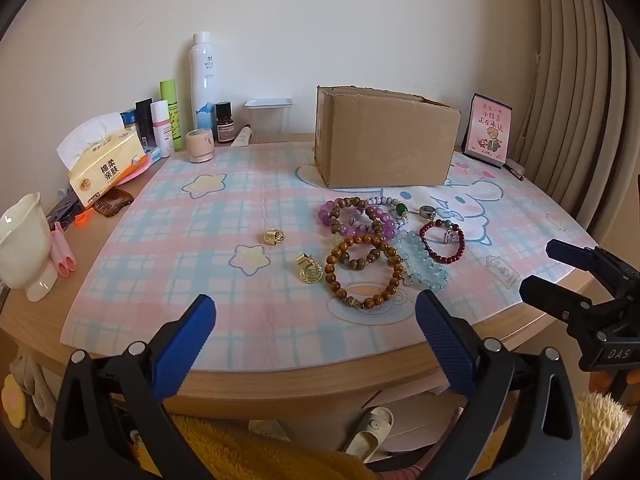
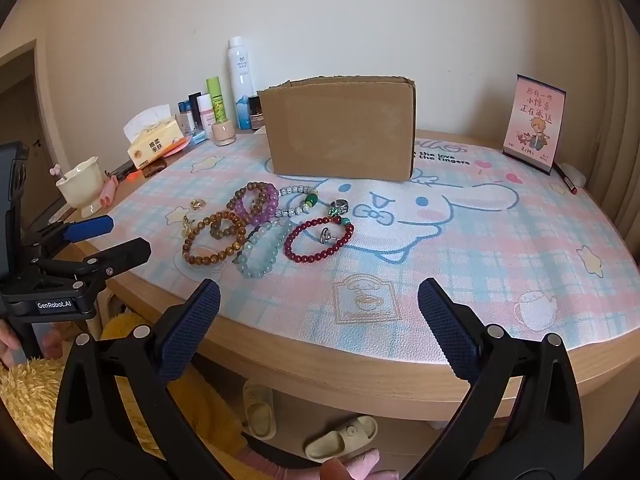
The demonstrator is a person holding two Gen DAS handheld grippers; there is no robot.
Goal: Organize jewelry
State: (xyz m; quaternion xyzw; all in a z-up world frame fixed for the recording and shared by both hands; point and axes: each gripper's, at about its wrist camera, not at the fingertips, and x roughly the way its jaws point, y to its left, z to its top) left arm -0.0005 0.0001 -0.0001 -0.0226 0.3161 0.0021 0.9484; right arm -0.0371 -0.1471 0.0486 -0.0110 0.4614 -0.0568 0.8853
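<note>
Both grippers, left (image 1: 316, 304) and right (image 2: 319, 290), hover fingers wide and empty near the counter's edge, beaded bracelets (image 2: 256, 228) heaped before the cardboard box (image 2: 340, 128), likely their destination.

Soft, even daylight is filling both views, casting only faint shadows under the cardboard box (image 1: 386, 140). Fisheye distortion is bending the table edge (image 2: 340, 364); dark vignetting is cutting every corner. Focus is staying sharp.
</note>
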